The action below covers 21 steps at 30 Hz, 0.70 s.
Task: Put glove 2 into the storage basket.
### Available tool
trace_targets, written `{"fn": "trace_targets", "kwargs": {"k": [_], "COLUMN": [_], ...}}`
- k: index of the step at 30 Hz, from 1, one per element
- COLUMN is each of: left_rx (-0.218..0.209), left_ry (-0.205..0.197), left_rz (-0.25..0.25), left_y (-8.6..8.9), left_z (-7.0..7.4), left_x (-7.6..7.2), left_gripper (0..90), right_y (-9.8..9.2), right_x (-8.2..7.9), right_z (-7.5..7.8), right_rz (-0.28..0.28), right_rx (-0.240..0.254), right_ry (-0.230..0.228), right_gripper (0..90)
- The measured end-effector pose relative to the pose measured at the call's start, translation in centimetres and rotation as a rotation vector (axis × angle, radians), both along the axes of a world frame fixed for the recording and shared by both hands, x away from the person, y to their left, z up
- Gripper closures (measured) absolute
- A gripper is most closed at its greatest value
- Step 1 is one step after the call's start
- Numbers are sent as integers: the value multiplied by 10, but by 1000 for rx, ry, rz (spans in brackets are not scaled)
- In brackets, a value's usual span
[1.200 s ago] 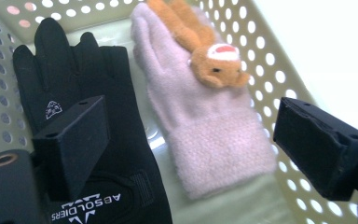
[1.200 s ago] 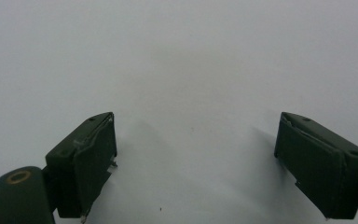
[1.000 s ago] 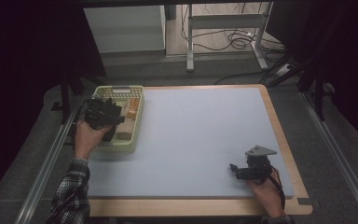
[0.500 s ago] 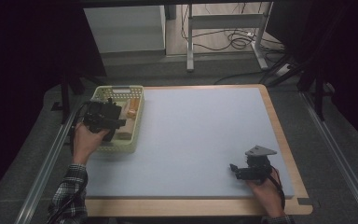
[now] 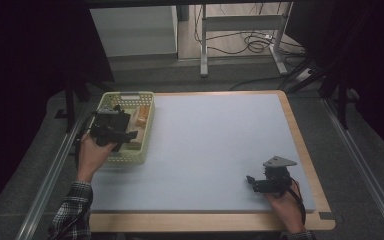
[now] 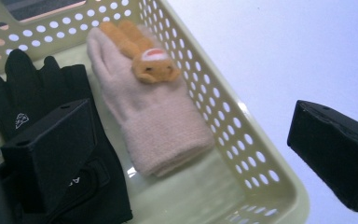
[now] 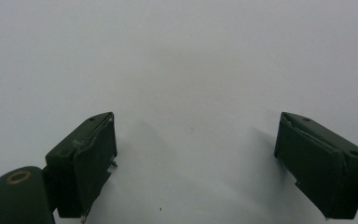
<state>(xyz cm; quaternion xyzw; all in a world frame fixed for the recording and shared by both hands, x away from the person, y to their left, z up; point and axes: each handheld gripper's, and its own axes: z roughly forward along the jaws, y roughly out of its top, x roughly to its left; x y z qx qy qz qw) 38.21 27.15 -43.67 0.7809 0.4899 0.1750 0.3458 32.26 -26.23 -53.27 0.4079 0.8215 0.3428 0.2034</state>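
Here the bench (image 5: 215, 150) carries a pale yellow perforated basket (image 5: 145, 131) at its far left corner. Inside lie a black glove (image 6: 51, 98) and a pink mitten (image 6: 154, 121), soft, light, best pinched mid-body. The left gripper (image 6: 186, 154) hovers above, wide open and empty; the right gripper (image 7: 196, 163) rests open near the bench's near right corner.

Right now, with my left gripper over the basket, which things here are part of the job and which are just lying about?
In the job:
- left gripper, jaws open, nothing between them
- yellow basket
- pink glove with its orange plush animal, in the basket
- black glove, in the basket beside it

Lying about:
- right gripper, open over the bare blue mat
- cables on the floor beyond the table
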Motion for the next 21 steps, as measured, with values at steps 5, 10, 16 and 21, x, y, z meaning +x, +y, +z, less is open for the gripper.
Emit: {"fn": "trace_targets", "kwargs": {"k": [5,10,16,21], "left_rx": [1,5,8,5], "left_ry": [-14,-20,-26,-34], "left_rz": [-24,-43,-62,-76], "left_y": [-7,-14,-21,-28], "left_z": [2,3,3,1], "left_x": [-6,-12,-18,-21], "left_gripper": [16,17,18,18], "right_y": [0,0,0,0], "right_x": [0,0,0,0], "right_z": [0,0,0,0], "right_rz": [0,0,0,1], "right_rx": [-2,-2,-2,-2], "right_ry": [1,2,0,0], "right_gripper": [125,125,125,125]}}
